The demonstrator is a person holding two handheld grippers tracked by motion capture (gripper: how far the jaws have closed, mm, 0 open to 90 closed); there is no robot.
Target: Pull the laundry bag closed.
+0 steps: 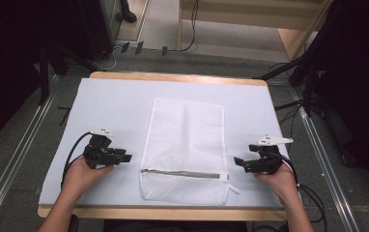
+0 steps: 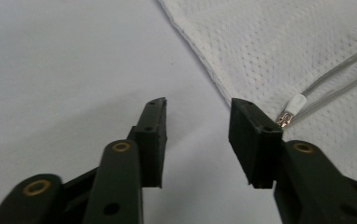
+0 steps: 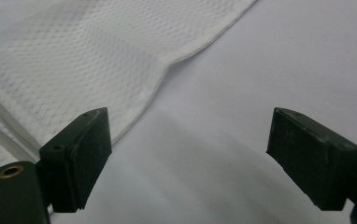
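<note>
1. Pale grey mat (image 1: pixel 110 111) covers a wooden table (image 1: pixel 173 77) at centre frame in the high view; grey floor with metal rails (image 1: pixel 13 164) at both sides, dark equipment in the upper corners, cables on the floor at top.
2. White mesh laundry bag (image 1: pixel 185 145) lies flat at the middle of the mat, long axis running toward the top of the frame. Grey zipper (image 1: pixel 185 173) crosses it near its lower end; a white pull tab (image 1: pixel 233 188) sticks out at the bag's lower right corner.
3. Left gripper view: mesh bag (image 2: pixel 279 51) fills the upper right; a small white zipper end piece (image 2: pixel 292 108) sits just beside the right-hand jaw.
4. Left gripper (image 1: pixel 124 157), lower left of the high view, held in the left hand (image 1: pixel 83 174), points toward the bag's left edge, near but apart. Jaws parted moderately, nothing between them; mat visible in the gap (image 2: pixel 197 135).
5. Right gripper (image 1: pixel 239 163), lower right, held in the right hand (image 1: pixel 279 179), points toward the bag's right edge, just beside it. Jaws spread wide, empty (image 3: pixel 188 154); bag edge (image 3: pixel 148 88) lies next to the left-hand jaw.
6. Cables (image 1: pixel 71 154) trail from both grippers toward the bottom of the frame.
</note>
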